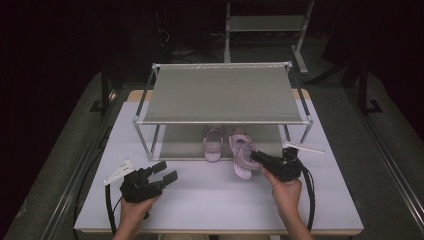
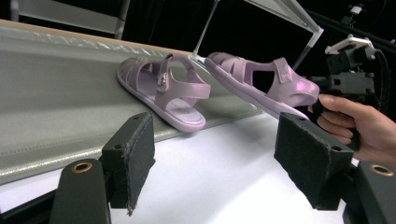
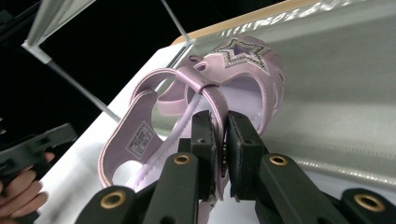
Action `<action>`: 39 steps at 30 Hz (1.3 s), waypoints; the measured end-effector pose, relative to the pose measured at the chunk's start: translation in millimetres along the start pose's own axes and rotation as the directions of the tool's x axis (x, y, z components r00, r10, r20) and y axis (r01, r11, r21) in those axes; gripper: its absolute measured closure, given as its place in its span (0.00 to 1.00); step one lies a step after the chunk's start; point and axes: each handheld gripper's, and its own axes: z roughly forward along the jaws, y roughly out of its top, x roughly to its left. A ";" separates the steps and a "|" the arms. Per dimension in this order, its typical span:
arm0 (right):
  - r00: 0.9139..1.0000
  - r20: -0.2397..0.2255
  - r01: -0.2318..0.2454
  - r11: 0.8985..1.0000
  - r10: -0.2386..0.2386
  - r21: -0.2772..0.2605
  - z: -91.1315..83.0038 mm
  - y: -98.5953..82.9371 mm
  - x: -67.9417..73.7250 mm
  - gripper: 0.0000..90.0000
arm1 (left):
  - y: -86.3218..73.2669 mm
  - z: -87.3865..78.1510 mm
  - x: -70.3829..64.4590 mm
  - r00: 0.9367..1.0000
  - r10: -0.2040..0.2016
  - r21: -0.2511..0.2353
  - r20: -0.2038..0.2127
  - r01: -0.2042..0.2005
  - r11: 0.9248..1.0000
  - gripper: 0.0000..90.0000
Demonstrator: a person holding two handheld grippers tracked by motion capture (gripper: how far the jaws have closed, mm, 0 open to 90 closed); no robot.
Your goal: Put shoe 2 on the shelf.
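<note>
Sandal number two (image 1: 242,159), pink and tilted, hangs with its toe over the lower shelf (image 1: 185,145) of the shoe rack (image 1: 222,95) and its heel out above the white table (image 1: 210,200), pinched by its strap between the closed jaws of the right gripper (image 1: 257,156). Its mate (image 1: 213,143) already rests on that shelf just beside it. To finish well, I would level the sole, slide it forward parallel to the first sandal without nudging it, and release only once the whole sole is supported. The left gripper (image 1: 167,172) hovers wide open and empty above the table, well apart from both.
</note>
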 end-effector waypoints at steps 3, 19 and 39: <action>1.000 0.006 -0.009 1.000 0.009 -0.006 2.9 0.8 -1.1 0.90 | -0.8 -1.0 0.0 1.000 -0.006 0.002 0.001 0.006 1.000 0.32; 0.998 0.050 -0.044 0.998 0.046 -0.047 29.6 10.6 -14.0 0.90 | 1.0 -2.2 -0.7 1.000 -0.001 -0.006 0.006 0.002 1.000 0.32; 0.990 0.124 -0.054 0.997 0.061 -0.057 67.9 12.7 -31.9 0.90 | 0.9 -1.9 -0.7 1.000 -0.005 -0.005 0.014 0.005 1.000 0.32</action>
